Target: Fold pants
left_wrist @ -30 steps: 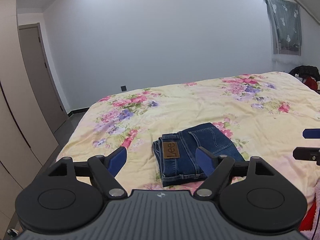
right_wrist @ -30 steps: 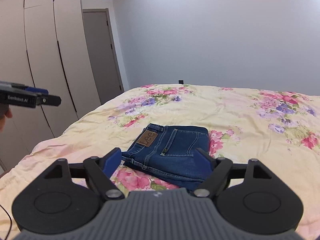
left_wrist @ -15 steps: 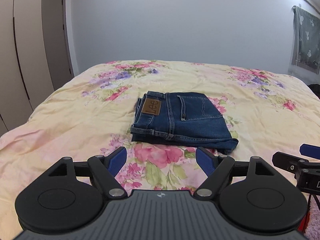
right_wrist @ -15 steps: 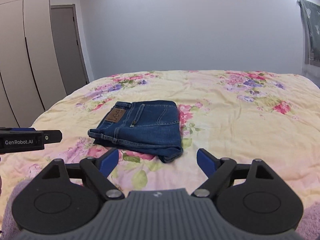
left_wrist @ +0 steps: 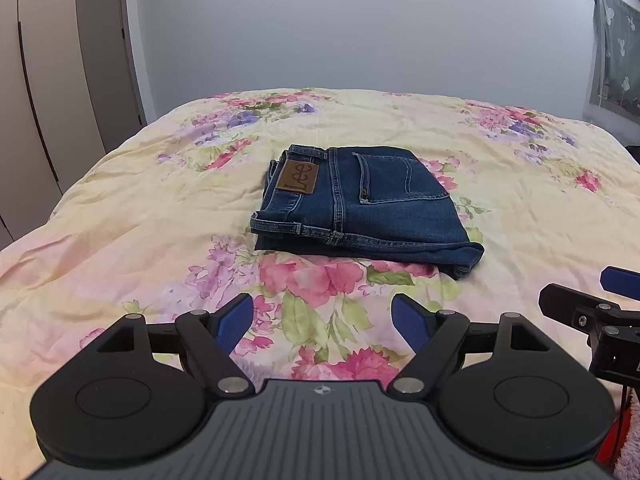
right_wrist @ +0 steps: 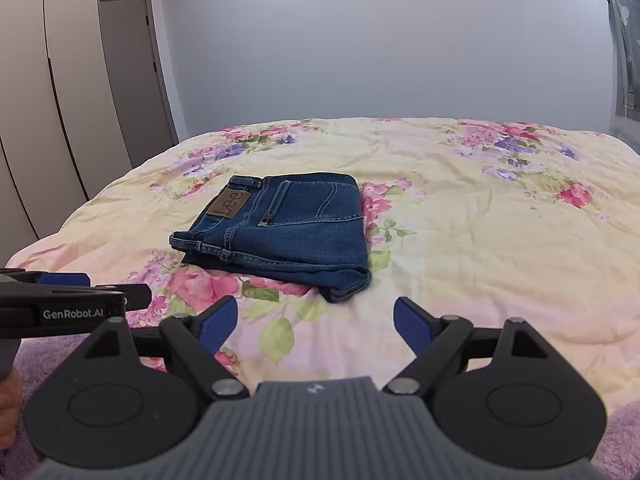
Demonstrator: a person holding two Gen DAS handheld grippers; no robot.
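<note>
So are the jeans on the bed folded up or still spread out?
Folded. The jeans lie as a compact stacked rectangle on the floral bedspread, layers visible along the near edge, leather patch and back pocket on top, no legs extending out.

Both wrist views share the bed point(left_wrist: 160, 216).

Left gripper point(left_wrist: 322, 322) jaws wide apart, right gripper point(right_wrist: 316, 325) likewise, side by side

"Lee" on brown leather patch point(left_wrist: 298, 176) at waistband of folded jeans point(left_wrist: 360, 204). "GenRobot.AI" in white on left gripper point(right_wrist: 72, 312) side.
</note>
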